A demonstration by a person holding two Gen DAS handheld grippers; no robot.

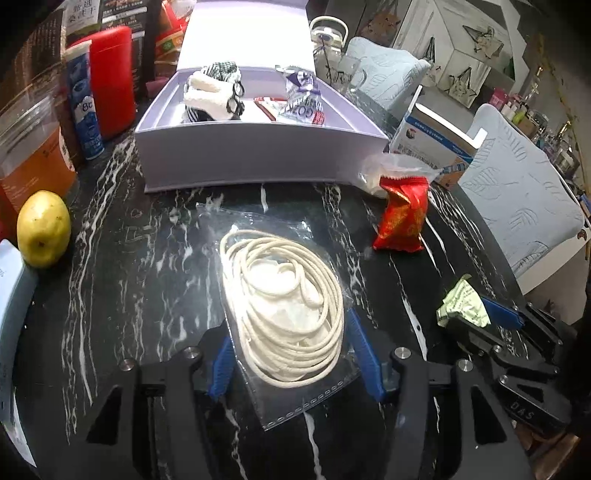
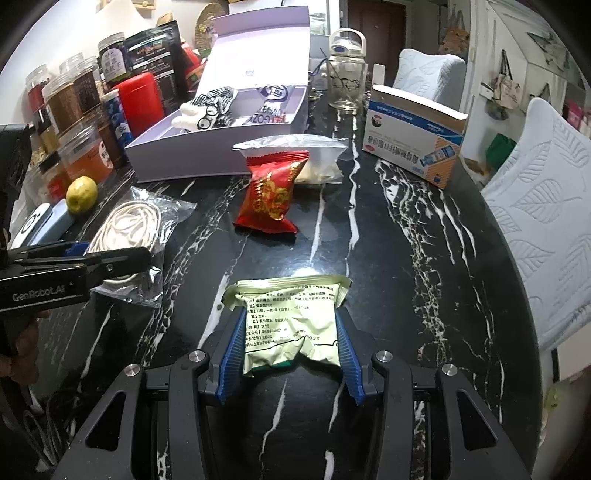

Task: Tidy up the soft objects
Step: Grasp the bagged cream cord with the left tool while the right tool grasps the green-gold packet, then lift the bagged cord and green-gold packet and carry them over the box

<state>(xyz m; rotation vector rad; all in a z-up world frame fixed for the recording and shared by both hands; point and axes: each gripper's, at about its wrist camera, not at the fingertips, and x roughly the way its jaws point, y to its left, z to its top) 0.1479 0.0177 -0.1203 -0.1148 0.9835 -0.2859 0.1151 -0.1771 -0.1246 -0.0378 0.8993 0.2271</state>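
Straddling bagged rope, left tool unclenched; right tool gripping pale-green packet.

A black marble table with white veins fills the foreground, its far edge curving to the right. 2 chairs with pale quilted leaf-pattern covers stand along that side, one near and one farther back. Behind them white panelled cabinet doors carry dark bird-like ornaments. A dark brown door shows at the back, and a plain white wall rises on the left. Overhead light glares off the tabletop.
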